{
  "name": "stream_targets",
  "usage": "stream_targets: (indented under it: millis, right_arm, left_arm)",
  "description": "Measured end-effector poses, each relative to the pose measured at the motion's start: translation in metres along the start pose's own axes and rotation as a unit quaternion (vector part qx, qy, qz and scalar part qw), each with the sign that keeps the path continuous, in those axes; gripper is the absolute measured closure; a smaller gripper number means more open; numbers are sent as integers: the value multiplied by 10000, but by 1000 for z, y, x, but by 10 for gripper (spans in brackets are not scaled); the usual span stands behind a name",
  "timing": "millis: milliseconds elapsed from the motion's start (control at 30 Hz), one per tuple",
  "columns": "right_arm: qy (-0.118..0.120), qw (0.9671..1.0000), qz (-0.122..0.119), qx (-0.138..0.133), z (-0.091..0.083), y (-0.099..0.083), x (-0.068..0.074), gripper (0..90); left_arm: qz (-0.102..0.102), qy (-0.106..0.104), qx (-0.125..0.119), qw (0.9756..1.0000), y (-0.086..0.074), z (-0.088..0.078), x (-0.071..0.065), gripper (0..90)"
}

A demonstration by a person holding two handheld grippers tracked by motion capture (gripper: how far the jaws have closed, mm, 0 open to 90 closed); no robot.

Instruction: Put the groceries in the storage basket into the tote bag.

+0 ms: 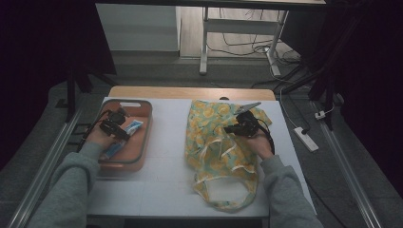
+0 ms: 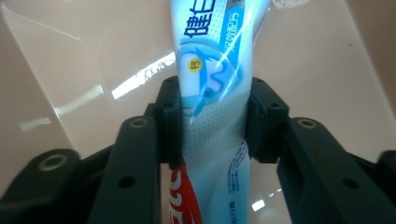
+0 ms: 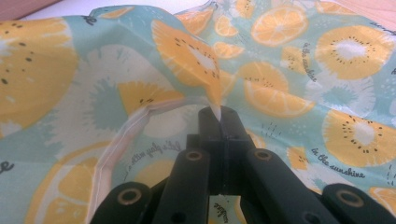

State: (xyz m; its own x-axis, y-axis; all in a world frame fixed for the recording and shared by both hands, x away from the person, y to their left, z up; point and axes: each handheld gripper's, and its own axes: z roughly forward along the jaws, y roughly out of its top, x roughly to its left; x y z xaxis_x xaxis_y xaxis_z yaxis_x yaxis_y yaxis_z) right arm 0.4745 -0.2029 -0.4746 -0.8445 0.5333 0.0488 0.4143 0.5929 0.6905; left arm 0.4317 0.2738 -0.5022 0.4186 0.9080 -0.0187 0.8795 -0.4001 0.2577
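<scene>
Toothpaste tube (image 2: 212, 107): white and blue with red near its lower end, lying in the orange tray (image 1: 142, 137) at the left of the tabletop (image 1: 166, 142). In the left gripper view it runs lengthwise between the two black pads, both of which sit against its sides.

Left gripper (image 1: 114, 124): over the tray, held in the person's left hand (image 1: 97, 137), pinching the toothpaste tube.

Fabric bag (image 1: 218, 147): pale green with a yellow citrus-slice print and cream handles, spread flat to the right of the tray, its handles toward the near edge of the tabletop.

Right gripper (image 1: 237, 128): over the far half of the bag, held in the right hand (image 1: 260, 142). In the right gripper view its pads are pressed together on a small raised fold of the bag's cloth (image 3: 205, 70), which stands up in a peak above them.

Person: grey sleeves (image 1: 71, 185) enter from the near edge.
</scene>
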Motion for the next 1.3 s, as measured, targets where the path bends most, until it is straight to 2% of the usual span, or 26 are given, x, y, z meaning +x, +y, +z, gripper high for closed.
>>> stream_targets:
  millis: [100, 367, 500, 667, 800, 900, 1000, 1167, 1300]
  right_arm:
    - [-6, 10000, -1, 4, 0, 0, 0, 892]
    - [-40, 10000, 10, 20, 0, -1, -1, 892]
    - [-55, 10000, 19, 11, -1, -1, -1, 892]
    - [-58, 10000, 18, 7, -1, -2, -2, 892]
    - [-67, 10000, 16, -3, -2, -2, -2, 892]
    - [-68, 10000, 13, -3, -2, -2, -2, 892]
    - [-71, 10000, 4, -6, -2, -2, -2, 892]
    - [-68, 10000, 5, -5, -2, -2, -2, 891]
    - [-63, 10000, 14, -1, -2, -2, -2, 892]
  left_arm:
    - [10, -19, -14, 10000, 0, -1, 0, 655]
    - [-40, -267, -94, 9996, -4, -5, 5, 708]
    - [-108, -478, -131, 9987, -5, -7, 7, 728]
    - [-69, -723, -104, 9973, -8, -9, 7, 744]
    - [-84, -818, -284, 9962, -9, -15, 8, 750]
    - [-146, -917, -488, 9945, -10, -24, 11, 752]
    - [-120, -949, -602, 9936, -9, -35, 11, 753]
    - [1, -1118, -907, 9896, -8, -61, 7, 754]
    - [88, -1257, -1170, 9851, -10, -80, 0, 753]
